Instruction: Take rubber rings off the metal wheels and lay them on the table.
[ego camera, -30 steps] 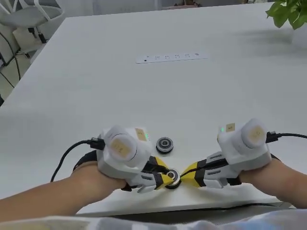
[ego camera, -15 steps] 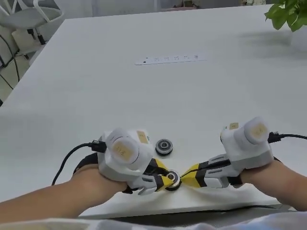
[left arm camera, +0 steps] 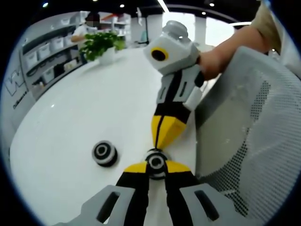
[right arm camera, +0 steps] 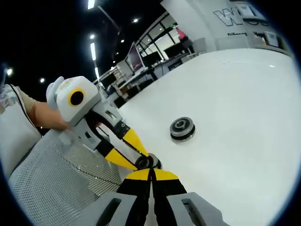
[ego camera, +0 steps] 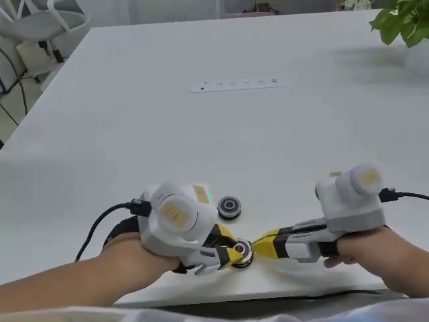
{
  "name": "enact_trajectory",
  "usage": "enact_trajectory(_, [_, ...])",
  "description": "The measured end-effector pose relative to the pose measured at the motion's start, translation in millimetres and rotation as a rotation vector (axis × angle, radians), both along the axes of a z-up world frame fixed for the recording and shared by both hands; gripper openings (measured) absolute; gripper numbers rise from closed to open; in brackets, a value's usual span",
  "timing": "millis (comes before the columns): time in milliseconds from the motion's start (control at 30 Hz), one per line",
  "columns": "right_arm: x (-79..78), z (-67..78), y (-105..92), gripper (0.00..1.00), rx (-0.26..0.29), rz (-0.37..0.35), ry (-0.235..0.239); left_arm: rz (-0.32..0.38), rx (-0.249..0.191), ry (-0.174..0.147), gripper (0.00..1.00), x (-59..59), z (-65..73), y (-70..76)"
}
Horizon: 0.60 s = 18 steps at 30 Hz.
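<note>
Left hand-held gripper: jaws clamped on 1 metal wheel, held just above the near edge of the surface. Wheel sits between the yellow tips, face toward the camera.

Right hand-held gripper: jaws pressed together, tips meeting the held wheel's rim from the opposite side. Whether any rubber is pinched between them is too small to tell.

Second wheel: lies flat on the surface just beyond the 2 grippers, apart from both, with its dark rubber ring on it. No loose ring seen on the surface.

Step in hand, as I judge it: wheel 1 of 2, ring being caught at the rim; task is early.

Next move calls for the left grip to stay firm while the right draws the ring edge outward and over the rim, then peels around. A shallow bite risks the rubber slipping free.
</note>
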State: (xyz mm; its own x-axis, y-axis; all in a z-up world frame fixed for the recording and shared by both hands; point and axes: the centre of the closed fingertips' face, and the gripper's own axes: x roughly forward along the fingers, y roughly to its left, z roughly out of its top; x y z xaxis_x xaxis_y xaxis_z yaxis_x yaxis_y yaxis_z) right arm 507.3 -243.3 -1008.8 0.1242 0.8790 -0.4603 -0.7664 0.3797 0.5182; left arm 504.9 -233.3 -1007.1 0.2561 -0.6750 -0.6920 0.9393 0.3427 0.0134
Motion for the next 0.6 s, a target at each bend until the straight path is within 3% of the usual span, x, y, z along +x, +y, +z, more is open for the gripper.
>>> enact_trajectory(600, [-3.4, 4.5, 3.8, 0.0, 0.027, 0.007, 0.014, 0.003, 0.014, -0.003, 0.12, 0.2, -0.2, 0.0])
